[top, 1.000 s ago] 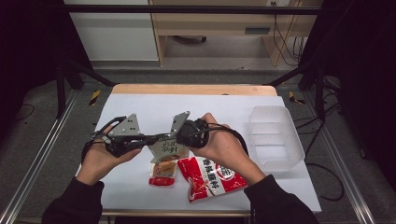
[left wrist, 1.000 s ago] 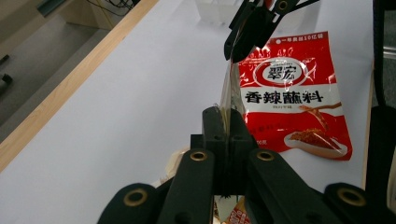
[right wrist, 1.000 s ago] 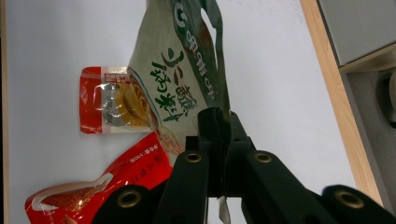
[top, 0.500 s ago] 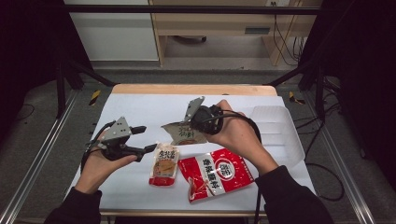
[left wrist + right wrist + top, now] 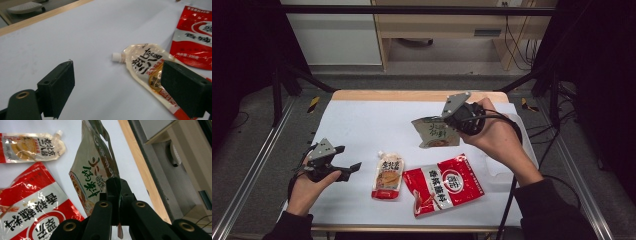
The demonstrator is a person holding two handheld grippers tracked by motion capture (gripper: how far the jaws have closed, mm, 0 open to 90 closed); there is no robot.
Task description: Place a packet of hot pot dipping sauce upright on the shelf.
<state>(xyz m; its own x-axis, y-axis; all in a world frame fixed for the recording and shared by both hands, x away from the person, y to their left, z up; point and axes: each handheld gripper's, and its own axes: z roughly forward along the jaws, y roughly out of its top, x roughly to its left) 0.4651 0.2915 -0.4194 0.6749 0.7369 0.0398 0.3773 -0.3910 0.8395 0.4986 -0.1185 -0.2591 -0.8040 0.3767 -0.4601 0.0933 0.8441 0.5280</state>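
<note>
My right gripper [image 5: 451, 121] is shut on the edge of a beige pouch with green writing [image 5: 436, 133], held in the air over the middle right of the white table; in the right gripper view the pouch [image 5: 92, 167] hangs from the pressed jaws of this gripper [image 5: 116, 188]. My left gripper [image 5: 347, 159] hovers low at the front left, its jaws just opened wide with nothing between the pads. Beyond this open left gripper [image 5: 122, 87] lies a spouted sauce pouch [image 5: 145, 62], also [image 5: 388, 176]. A red snack packet [image 5: 444, 182] lies to its right.
A clear plastic container [image 5: 495, 170] sits at the table's right, mostly hidden behind the right hand. The table's wooden far edge [image 5: 412, 95] and metal frame rails [image 5: 257, 170] border the white surface [image 5: 362, 125]. Cables trail on the right.
The left gripper let go of the beige pouch, opened, and dropped toward the front left. The right gripper carried the pouch rightward and higher.
</note>
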